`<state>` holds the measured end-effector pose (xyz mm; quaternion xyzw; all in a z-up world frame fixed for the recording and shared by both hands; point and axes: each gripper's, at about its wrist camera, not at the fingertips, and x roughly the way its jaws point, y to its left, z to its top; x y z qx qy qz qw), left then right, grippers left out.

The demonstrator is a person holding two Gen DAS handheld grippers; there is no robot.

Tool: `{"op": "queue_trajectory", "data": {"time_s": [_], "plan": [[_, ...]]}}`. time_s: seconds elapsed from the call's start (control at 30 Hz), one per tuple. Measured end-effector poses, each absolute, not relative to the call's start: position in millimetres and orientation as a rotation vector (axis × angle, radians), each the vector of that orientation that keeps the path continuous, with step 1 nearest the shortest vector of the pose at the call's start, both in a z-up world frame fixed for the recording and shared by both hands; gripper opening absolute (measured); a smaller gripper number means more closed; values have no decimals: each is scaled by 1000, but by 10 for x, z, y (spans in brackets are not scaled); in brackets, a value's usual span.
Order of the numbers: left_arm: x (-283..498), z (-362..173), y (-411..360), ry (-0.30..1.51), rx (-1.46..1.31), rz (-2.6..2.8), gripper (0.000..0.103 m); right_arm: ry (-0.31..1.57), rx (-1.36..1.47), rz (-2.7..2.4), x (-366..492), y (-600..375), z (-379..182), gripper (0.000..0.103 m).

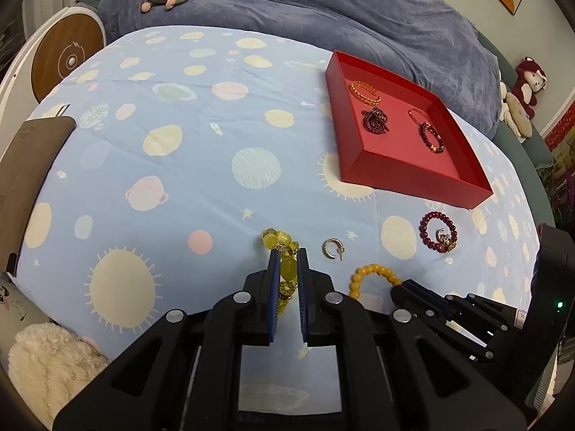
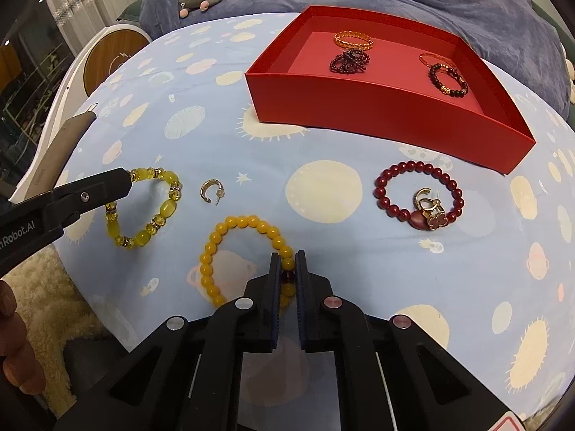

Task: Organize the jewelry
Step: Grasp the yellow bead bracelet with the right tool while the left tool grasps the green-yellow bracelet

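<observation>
Biggest thing first: bed w/ the planet-print sheet [image 2: 323, 186], everything sits on it. On its far side the red box [image 2: 391, 104], open top, already holding four pcs: gold chain bangle [image 2: 354, 39], dark bead cluster [image 2: 349, 61], thin orange ring-bangle and a dark bead bracelet [image 2: 447, 79] touching each other.

Loose on the sheet, near me: dark red bead bracelet [image 2: 418, 192] w/ a small heap of gold earrings and charms [image 2: 429, 210] lying on its near side; amber bead bracelet [image 2: 248, 258]; yellow stone bracelet [image 2: 143, 208]; one gold hoop earring [image 2: 211, 191] between the two yellow ones, touching neither.

My left gripper [image 1: 287, 256] is clamped shut on the yellow stone bracelet, a big oval bead pinched between the pads. My right gripper [image 2: 288, 260] is closed tight on the amber bead bracelet, pads on its right side where a dark bead sits.

Step, as I judge it: both grabs made, lift not begun; both bracelets seem to lie on the sheet. Next calls for raising both clear w/o dragging the earring, carrying over the box's near wall, letting go in a bare patch of floor. Round beads may slip, so go steady.
</observation>
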<state>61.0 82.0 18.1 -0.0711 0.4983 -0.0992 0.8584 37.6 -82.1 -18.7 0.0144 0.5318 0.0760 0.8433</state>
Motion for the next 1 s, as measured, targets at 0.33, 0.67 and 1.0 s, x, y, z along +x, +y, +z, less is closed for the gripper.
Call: {"op": "queue_trajectory", "data": {"time_s": [0.33,0.67,1.0], "plan": [[538,302,639,1037,-131,-253,9,1090,96,94,154,-1297,24,7],[430,658,234,1005,-90,-364,9,1027,140,7,18,-1826,344,7],[732,1144,-222,900,-74,-461,5,925,154,-32,232,-2173,698,7]]}}
